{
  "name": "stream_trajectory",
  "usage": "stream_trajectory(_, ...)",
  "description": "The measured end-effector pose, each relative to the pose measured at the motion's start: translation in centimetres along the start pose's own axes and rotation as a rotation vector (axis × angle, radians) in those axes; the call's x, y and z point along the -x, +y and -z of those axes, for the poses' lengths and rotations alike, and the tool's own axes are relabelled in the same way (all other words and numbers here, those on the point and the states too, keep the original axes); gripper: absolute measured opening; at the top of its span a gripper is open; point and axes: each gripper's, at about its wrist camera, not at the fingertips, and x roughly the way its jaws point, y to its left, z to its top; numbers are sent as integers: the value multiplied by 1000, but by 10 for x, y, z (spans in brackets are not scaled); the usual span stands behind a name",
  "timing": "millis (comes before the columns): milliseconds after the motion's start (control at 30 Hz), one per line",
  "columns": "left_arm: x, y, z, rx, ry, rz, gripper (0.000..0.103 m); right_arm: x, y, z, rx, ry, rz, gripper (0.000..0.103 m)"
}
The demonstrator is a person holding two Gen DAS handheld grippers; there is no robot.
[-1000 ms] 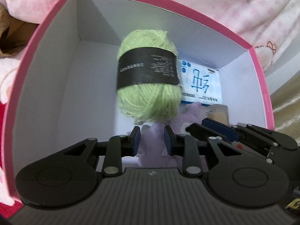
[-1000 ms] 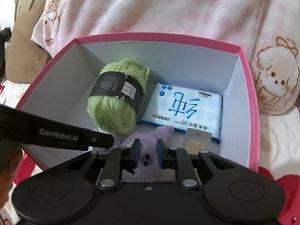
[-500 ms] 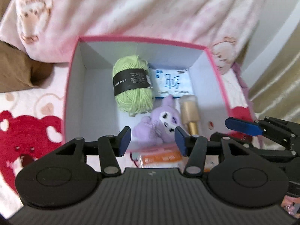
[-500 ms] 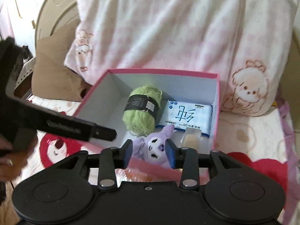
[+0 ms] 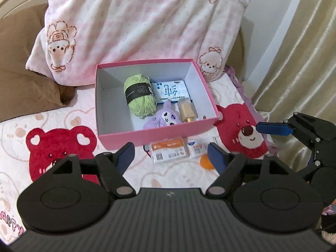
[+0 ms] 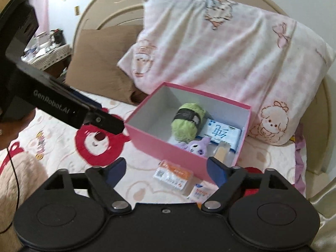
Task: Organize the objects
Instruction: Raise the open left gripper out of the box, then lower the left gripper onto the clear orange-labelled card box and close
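Both tongs, left (image 5: 170, 154) and right (image 6: 166, 171), just spread empty, may miss the flat orange-white packet (image 5: 169, 149) at lower centre, being thin on the soft bed (image 5: 69, 115).

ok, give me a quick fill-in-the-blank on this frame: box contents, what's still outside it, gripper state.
1. The green yarn ball lies inside the ____ box.
2. The purple plush toy lies in the box beside a ____-coloured bottle.
3. The orange-labelled packet lies ____ the box, on the bedspread.
4. Both the left gripper and the right gripper are ____.

Missing words: pink; gold; outside; open
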Motion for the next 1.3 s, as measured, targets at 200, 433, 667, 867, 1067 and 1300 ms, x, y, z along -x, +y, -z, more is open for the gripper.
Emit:
stream_trajectory(200,-4,-3,32,24,-1,14,88,-1,17,26,-21,0,-15,93)
stream_trajectory(433,-48,4,59,58,23,54,94,-28,15,56,-103,-4,-46,93)
stream_trajectory(667,-95,30,62,147,-6,58,92,-73,9,60,-72,-35,-31,93)
stream_trajectory(867,-131,43,63,179,-44,80,91,-119,2,54,-56,38,-22,93)
stream_trajectory(1067,-164,57,71,223,-53,109,85,-157,-3,51,-69,93,2,93)
stream_trajectory(1300,-194,61,77,230,-7,88,73,-189,-18,72,-242,104,-22,94)
